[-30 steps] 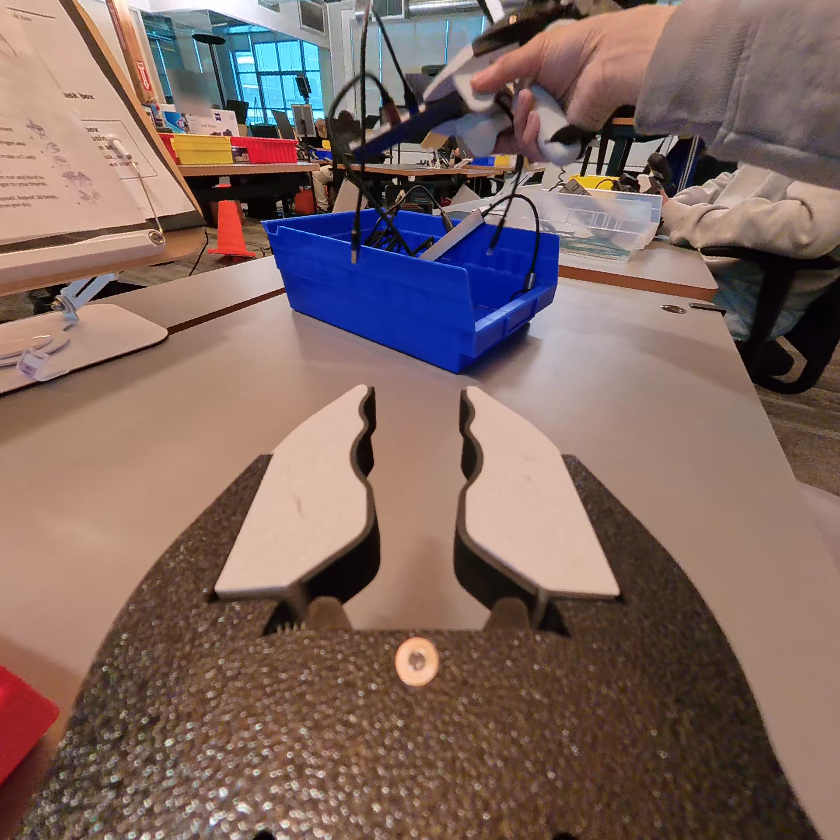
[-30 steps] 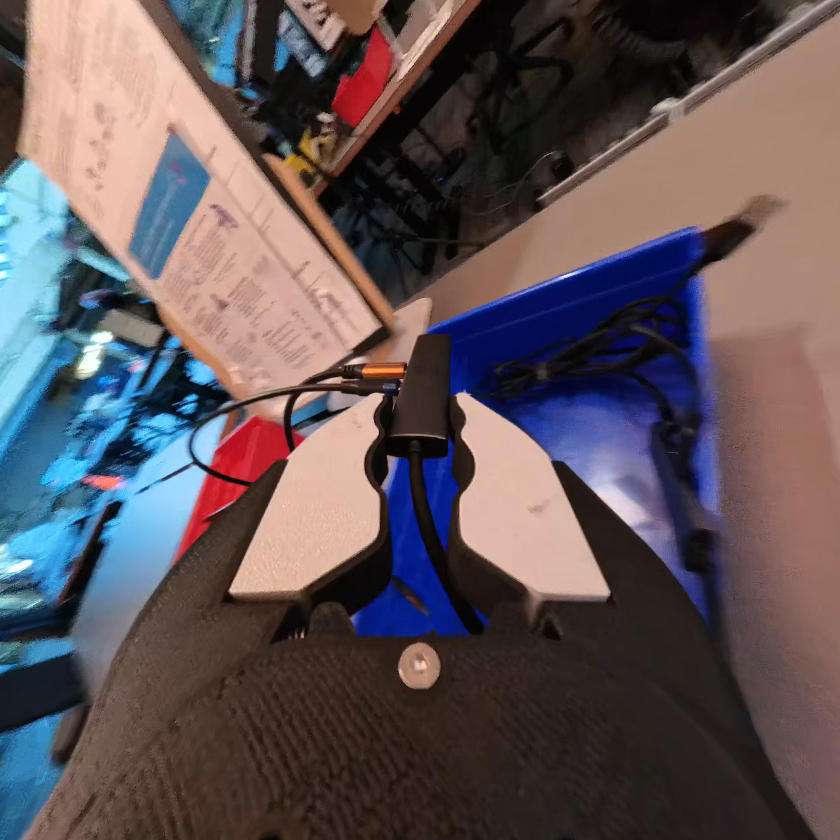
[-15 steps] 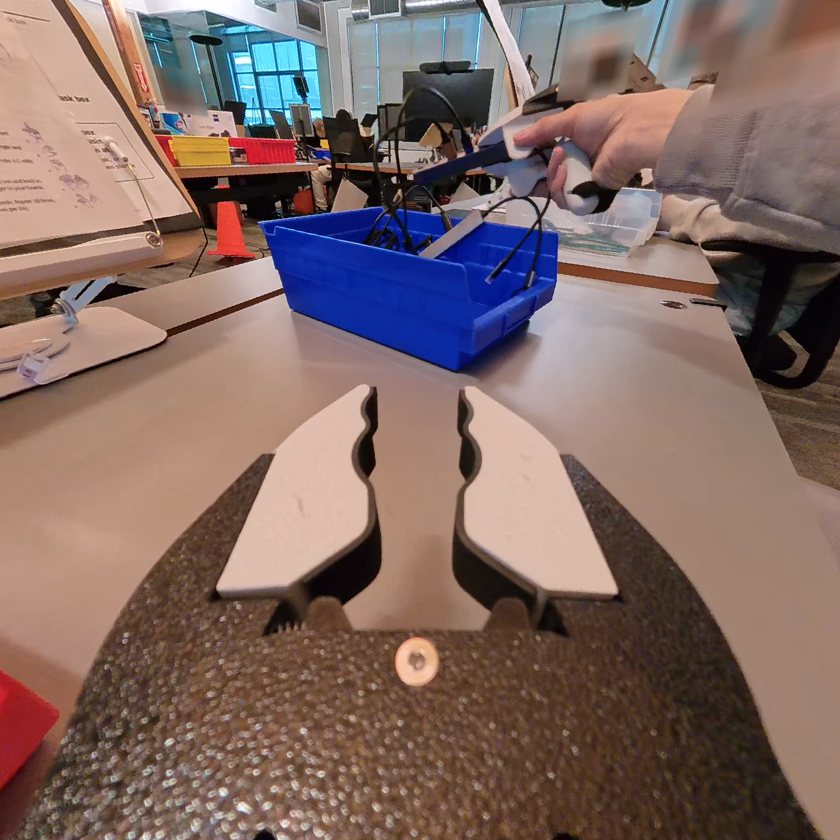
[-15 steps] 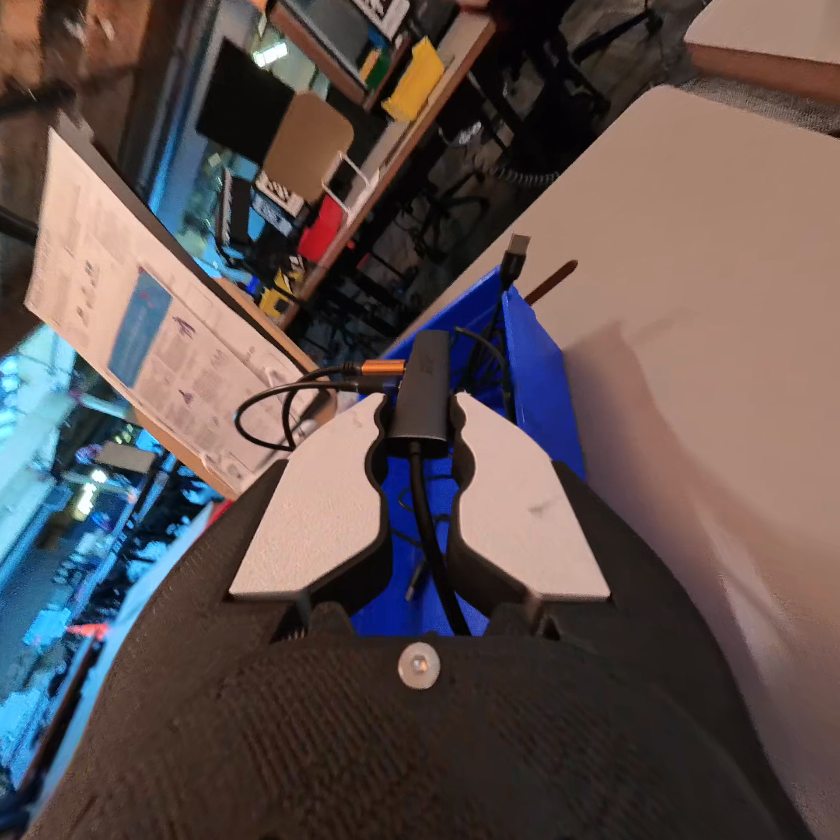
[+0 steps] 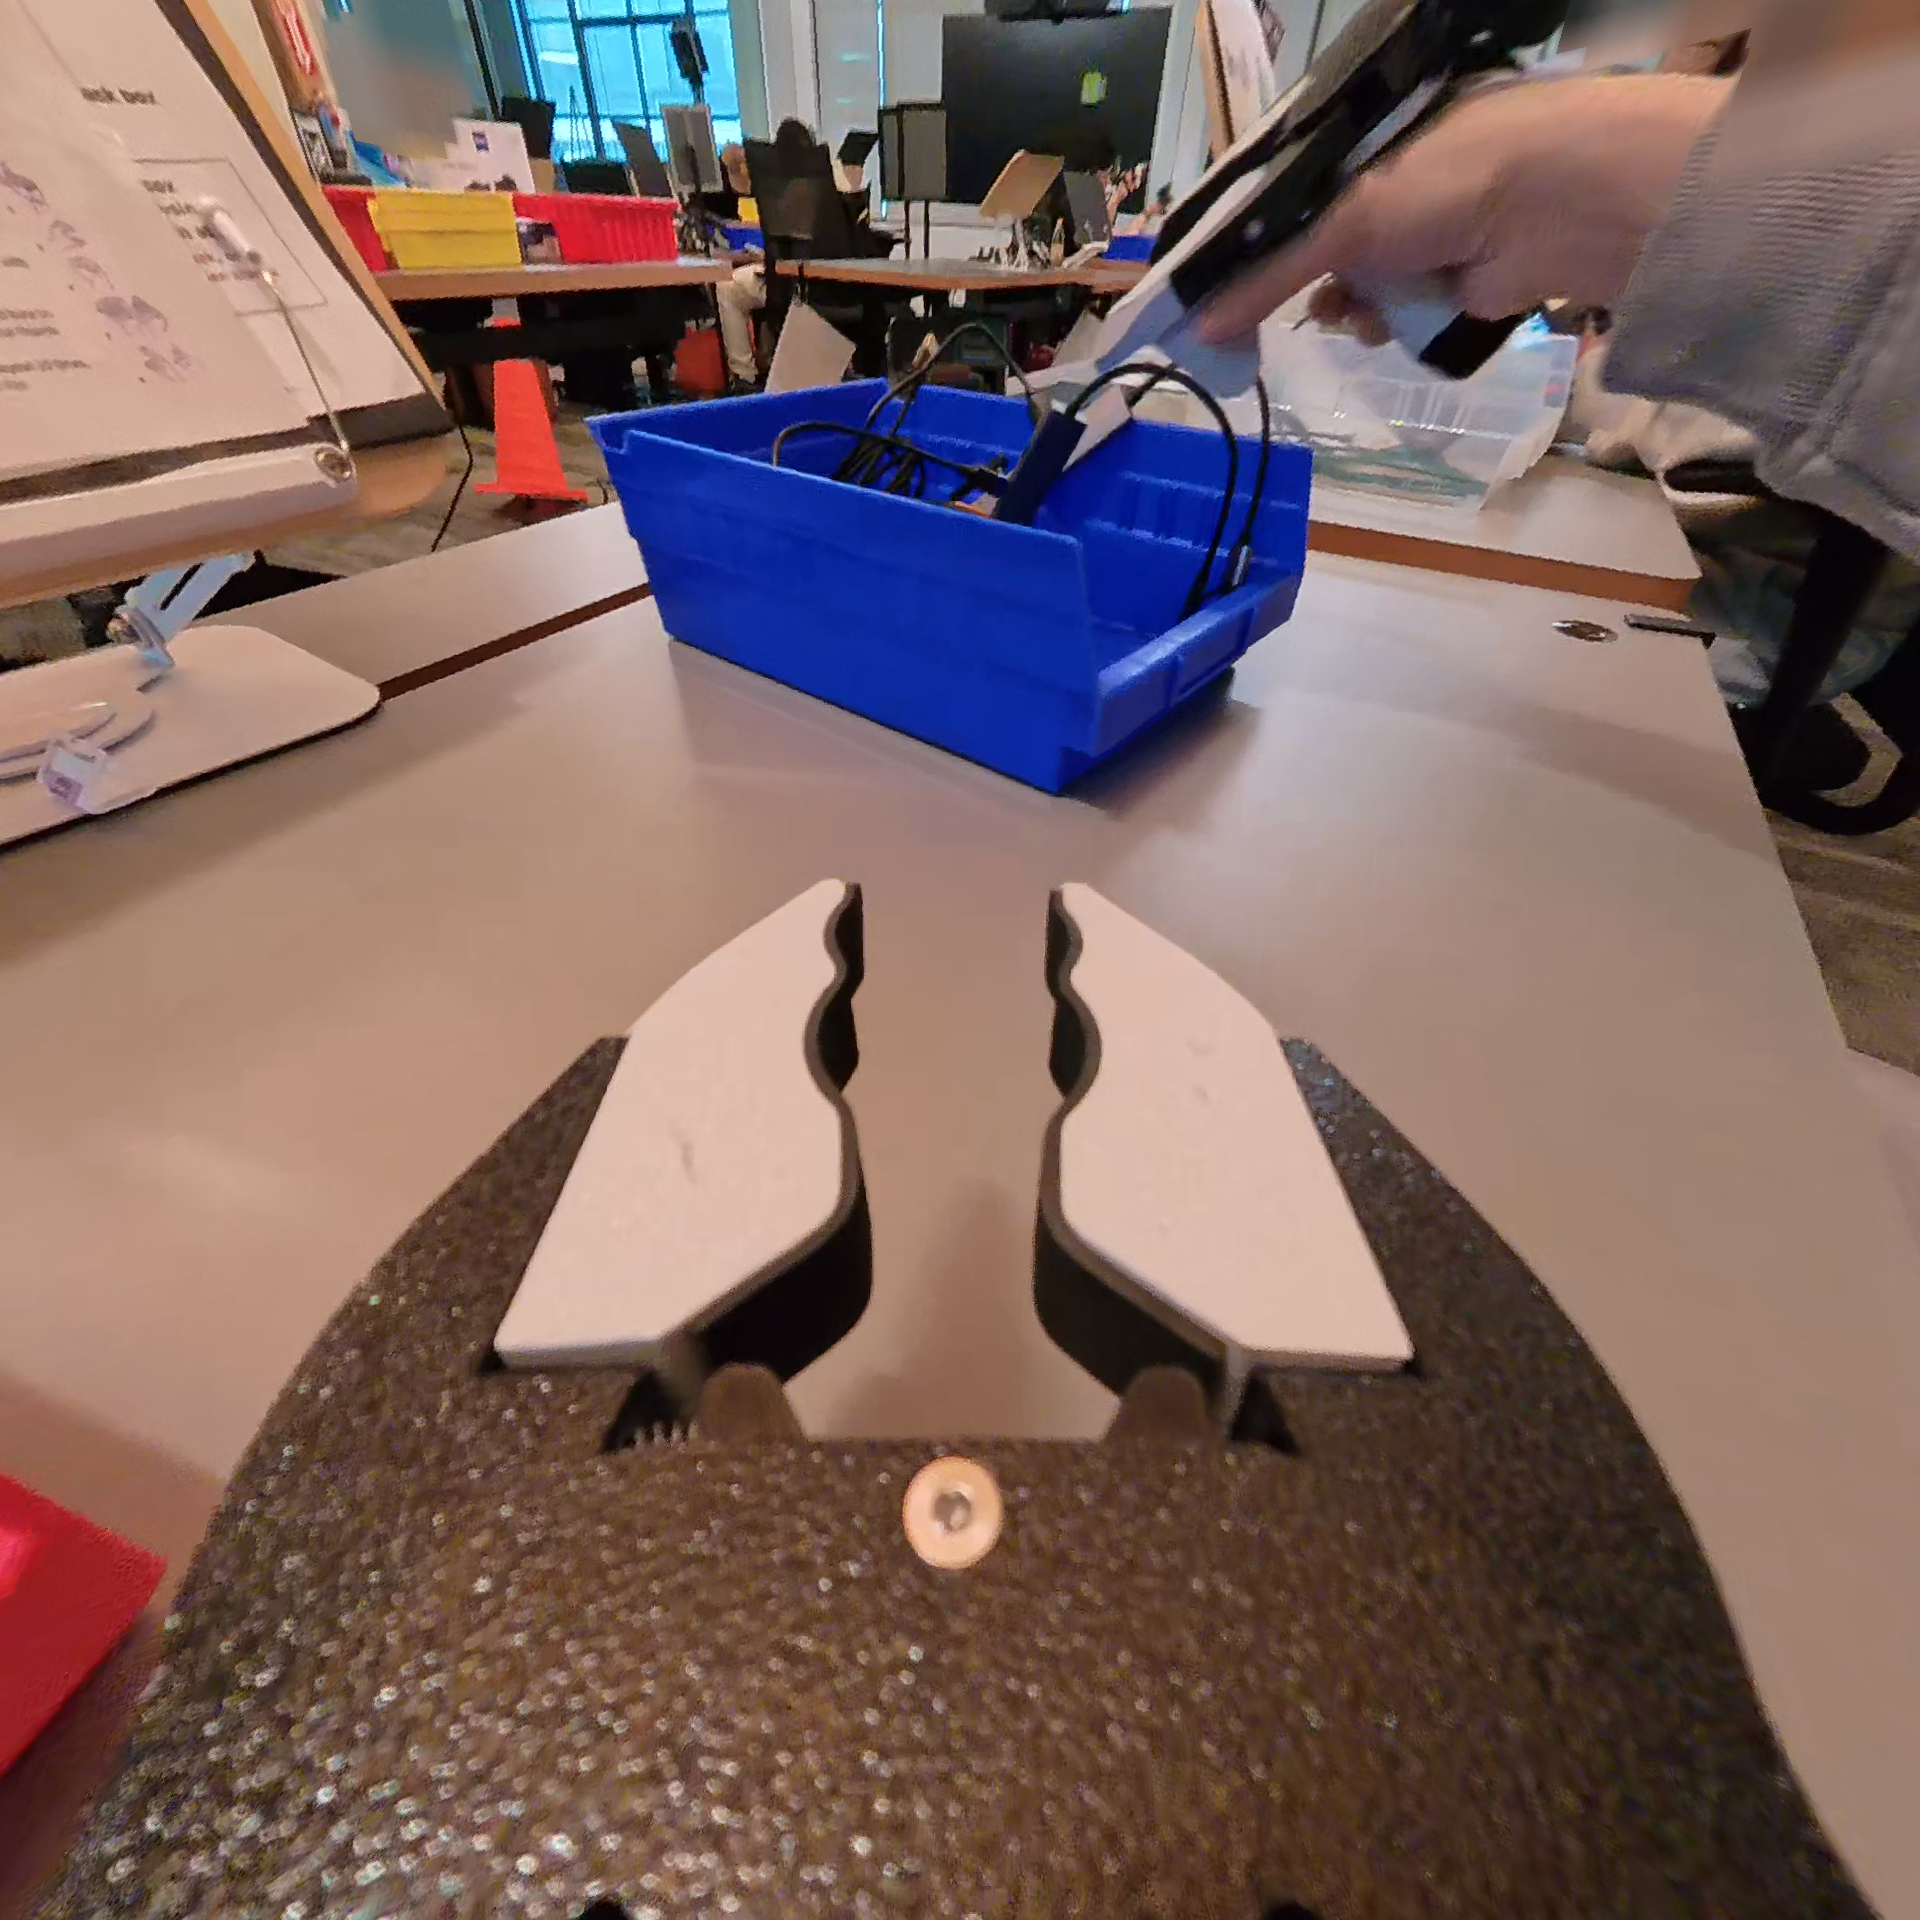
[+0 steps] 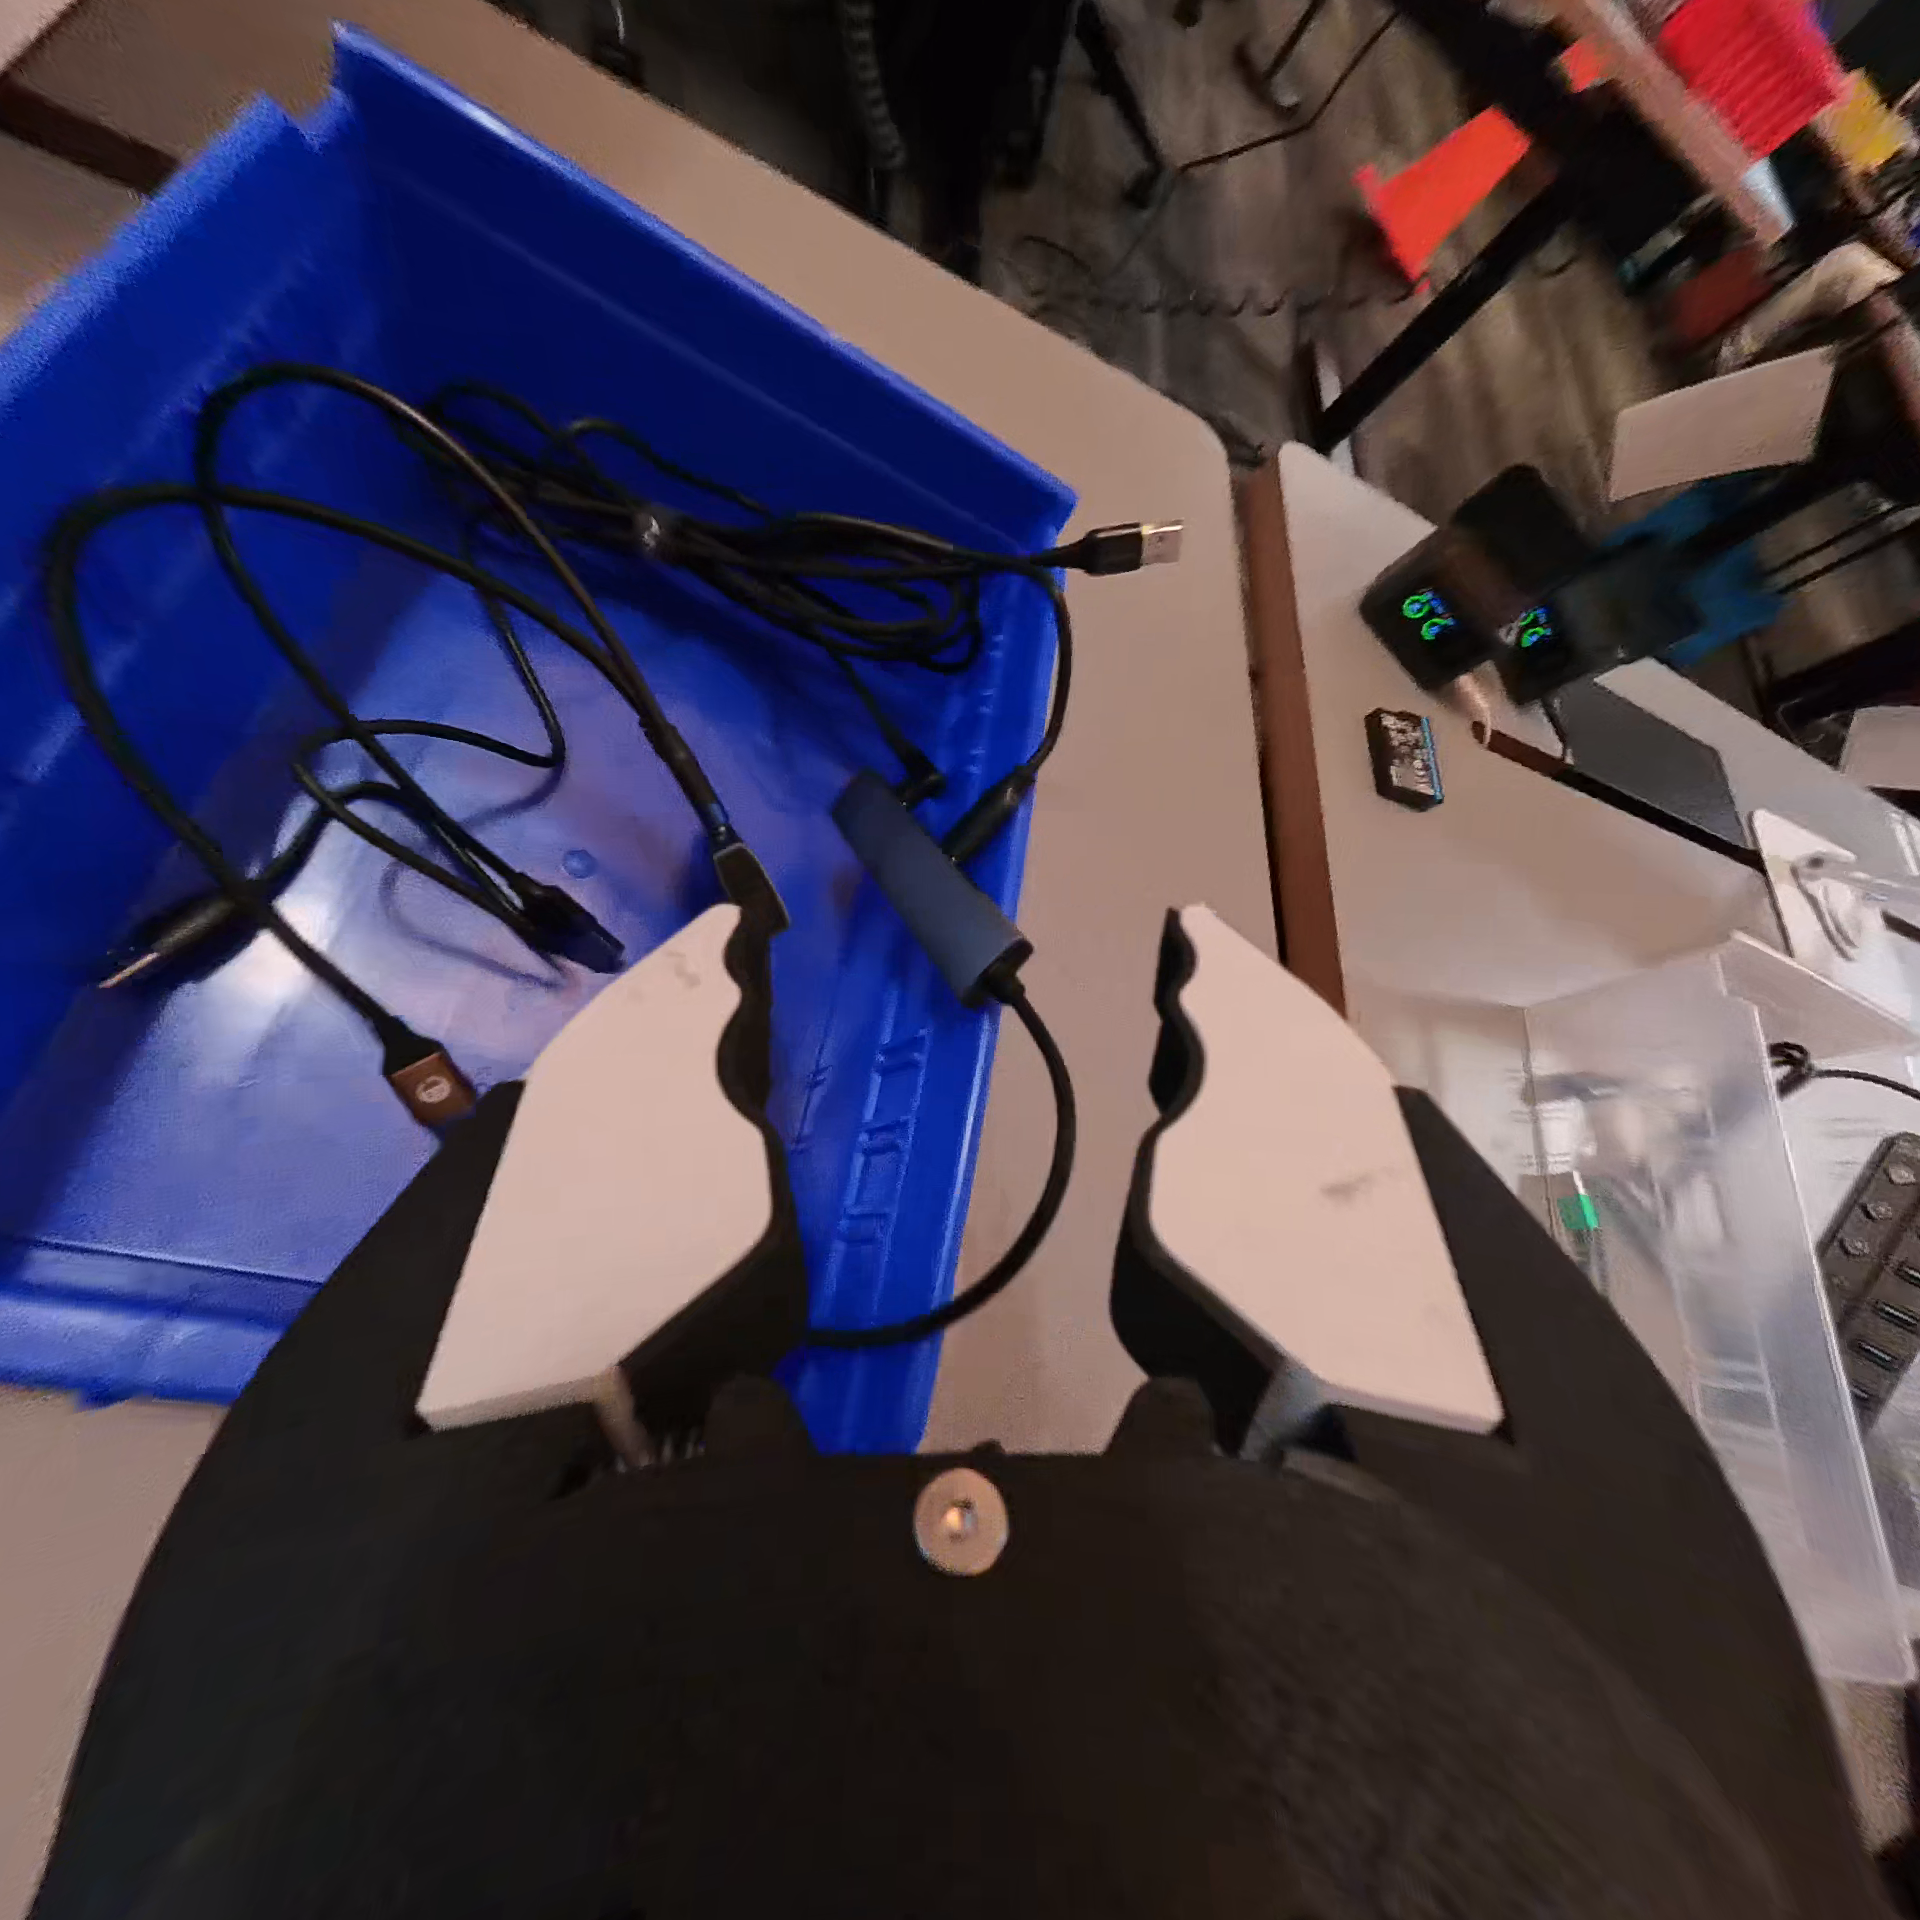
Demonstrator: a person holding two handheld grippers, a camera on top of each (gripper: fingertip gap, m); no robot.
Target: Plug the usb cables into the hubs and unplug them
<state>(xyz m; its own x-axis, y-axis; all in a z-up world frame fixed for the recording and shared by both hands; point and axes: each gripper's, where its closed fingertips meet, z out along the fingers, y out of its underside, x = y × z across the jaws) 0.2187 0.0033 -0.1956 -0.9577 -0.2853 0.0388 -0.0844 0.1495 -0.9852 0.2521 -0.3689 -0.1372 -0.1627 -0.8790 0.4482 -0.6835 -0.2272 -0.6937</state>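
Note:
My left gripper (image 5: pixel 951 904) is open and empty, low over the grey table (image 5: pixel 1403 935). A blue bin (image 5: pixel 883 582) stands beyond it. My right gripper (image 6: pixel 961 920) is wide open above the bin's side wall (image 6: pixel 935 1091); a hand holds it over the bin in the left wrist view (image 5: pixel 1112 384). A dark slim USB hub (image 6: pixel 930 894) with cables plugged in leans on that wall below the fingers; neither pad touches it. It also shows in the left wrist view (image 5: pixel 1039 468). Loose black USB cables (image 6: pixel 623 540) lie in the bin, and one plug (image 6: pixel 1132 545) pokes over its corner.
A document stand (image 5: pixel 156 260) is at the left. A red object (image 5: pixel 52 1590) is at the near left. A clear plastic box (image 6: pixel 1714 1195) holding another hub (image 6: pixel 1881 1247) stands right of the bin. Small black devices (image 6: pixel 1455 623) lie on the neighbouring table. There is about 40 cm between the tips of the two grippers. It is some 15 cm from my right tips to the plug (image 6: pixel 1132 545).
My right gripper was shut on the hub; it has swung down over the bin, opened wide and let the hub go. The hub now rests against the bin wall. My left gripper has not moved.

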